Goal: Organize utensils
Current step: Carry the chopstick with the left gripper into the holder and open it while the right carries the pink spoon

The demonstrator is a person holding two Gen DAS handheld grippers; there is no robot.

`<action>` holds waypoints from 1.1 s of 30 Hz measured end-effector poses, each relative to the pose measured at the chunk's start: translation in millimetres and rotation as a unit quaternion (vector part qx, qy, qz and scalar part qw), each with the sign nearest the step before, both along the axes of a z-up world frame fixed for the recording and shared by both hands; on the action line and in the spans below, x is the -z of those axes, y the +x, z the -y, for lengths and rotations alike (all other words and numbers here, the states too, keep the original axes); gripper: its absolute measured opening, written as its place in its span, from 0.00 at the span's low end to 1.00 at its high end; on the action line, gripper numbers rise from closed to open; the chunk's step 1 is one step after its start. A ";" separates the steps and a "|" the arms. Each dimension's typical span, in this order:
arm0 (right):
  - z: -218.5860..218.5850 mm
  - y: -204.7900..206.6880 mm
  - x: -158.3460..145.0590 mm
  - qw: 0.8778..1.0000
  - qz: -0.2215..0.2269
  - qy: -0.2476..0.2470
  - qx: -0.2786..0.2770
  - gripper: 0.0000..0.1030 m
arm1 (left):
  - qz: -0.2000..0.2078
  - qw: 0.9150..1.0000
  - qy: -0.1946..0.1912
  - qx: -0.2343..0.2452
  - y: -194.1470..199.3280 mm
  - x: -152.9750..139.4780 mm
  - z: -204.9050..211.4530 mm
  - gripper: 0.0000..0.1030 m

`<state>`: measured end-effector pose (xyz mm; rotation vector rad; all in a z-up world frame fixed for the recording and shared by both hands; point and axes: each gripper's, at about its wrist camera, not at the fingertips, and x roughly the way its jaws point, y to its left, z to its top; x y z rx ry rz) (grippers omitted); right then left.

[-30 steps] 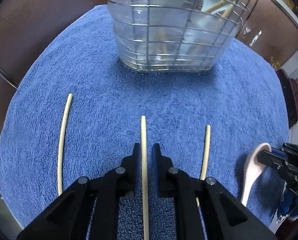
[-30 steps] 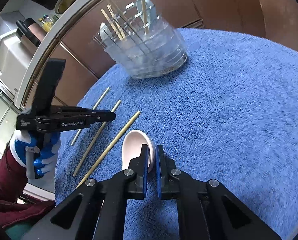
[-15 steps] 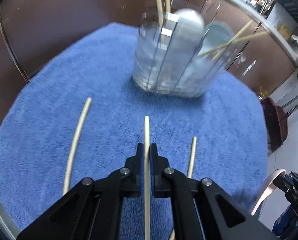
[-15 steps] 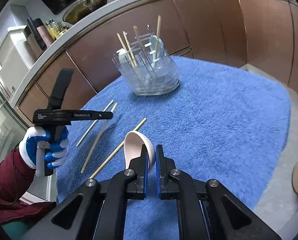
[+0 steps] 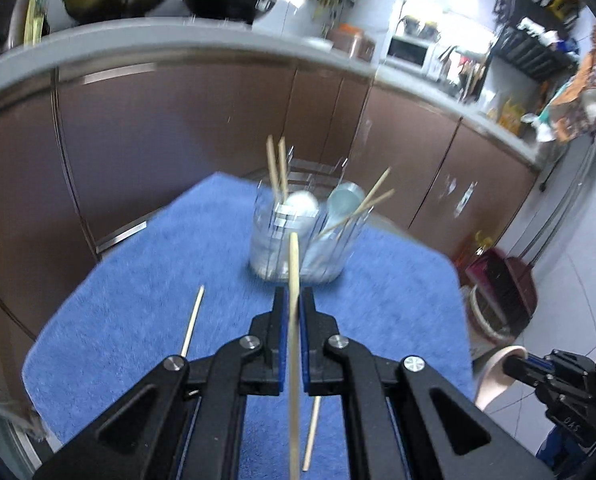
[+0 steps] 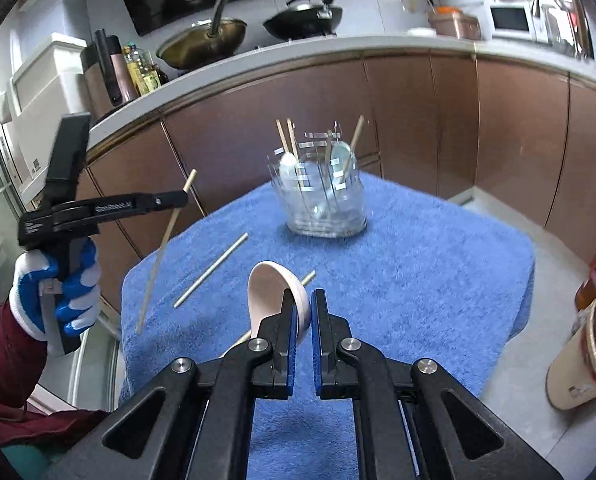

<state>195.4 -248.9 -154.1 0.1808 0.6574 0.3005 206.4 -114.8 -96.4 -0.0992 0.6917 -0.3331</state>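
Wooden chopstick (image 5: 293,312) clamped in left gripper (image 5: 293,304), pink spoon (image 6: 275,296) in right gripper (image 6: 302,312), both lifted; two chopsticks (image 6: 211,270) remain on towel (image 6: 418,264), holder (image 6: 324,200) part-filled.

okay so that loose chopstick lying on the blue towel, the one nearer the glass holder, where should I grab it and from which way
Grip the loose chopstick near mid-length, coming down from above with the tongs straddling it crosswise. It lies flat and clear of the other chopstick on the towel, so a middle grip should keep it balanced. Both tongs are busy now: the left holds a chopstick, the right a spoon.
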 end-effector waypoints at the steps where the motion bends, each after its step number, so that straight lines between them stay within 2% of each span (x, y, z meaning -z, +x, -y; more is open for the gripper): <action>1: -1.3 -1.8 -5.2 1.000 0.006 -0.003 0.004 0.07 | 0.010 1.000 -0.002 0.002 -2.6 -5.3 3.8 0.04; 9: -5.2 4.2 -40.7 0.998 0.050 -0.024 0.040 0.06 | 0.097 0.995 -0.030 -0.003 -12.6 -52.4 3.9 0.04; 17: -9.4 49.8 -79.0 0.992 0.098 -0.047 0.066 0.07 | 0.178 0.979 -0.093 -0.043 35.2 -100.6 -8.1 0.04; 26: -24.9 127.6 -114.2 0.975 0.176 -0.092 0.095 0.06 | 0.254 0.953 -0.125 -0.111 107.9 -105.8 -7.0 0.04; 29: -29.0 155.8 -113.7 0.969 0.195 -0.106 0.104 0.06 | 0.287 0.940 -0.126 -0.134 128.0 -98.3 0.4 0.04; 33: -34.8 187.5 -100.0 0.963 0.201 -0.133 0.116 0.06 | 0.313 0.928 -0.125 -0.157 148.7 -81.3 10.3 0.04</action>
